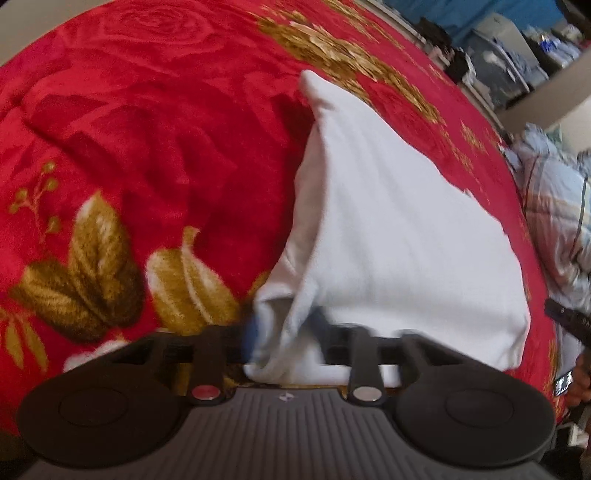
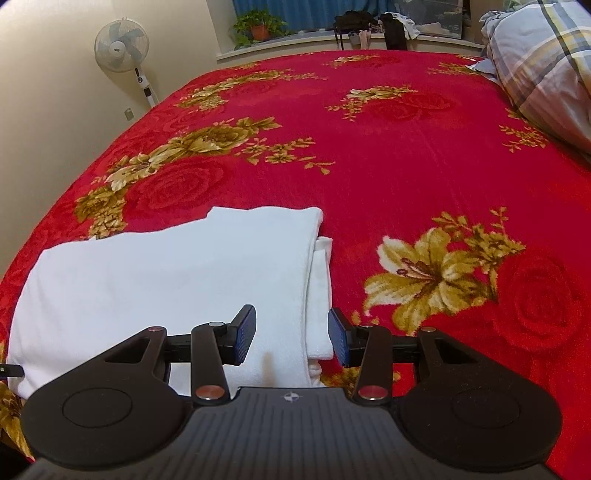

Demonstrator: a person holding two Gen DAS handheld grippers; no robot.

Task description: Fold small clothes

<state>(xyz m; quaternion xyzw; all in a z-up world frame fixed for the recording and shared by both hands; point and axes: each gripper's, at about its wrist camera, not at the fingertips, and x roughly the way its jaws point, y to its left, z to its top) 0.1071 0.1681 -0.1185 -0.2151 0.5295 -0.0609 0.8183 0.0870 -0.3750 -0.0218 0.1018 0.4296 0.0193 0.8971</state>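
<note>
A white garment (image 1: 388, 236) lies folded on the red flowered blanket (image 1: 147, 129). My left gripper (image 1: 284, 332) is shut on the garment's near left edge, which bunches up between the fingers and lifts off the blanket. In the right wrist view the same white garment (image 2: 166, 273) lies in flat layers at lower left. My right gripper (image 2: 291, 339) is open, its blue pads either side of the garment's right folded edge, just above it.
The red blanket (image 2: 406, 147) covers the whole bed. A plaid quilt (image 2: 546, 70) is heaped at the far right; it also shows in the left wrist view (image 1: 554, 221). A standing fan (image 2: 123, 46) and a potted plant (image 2: 258, 26) are by the far wall.
</note>
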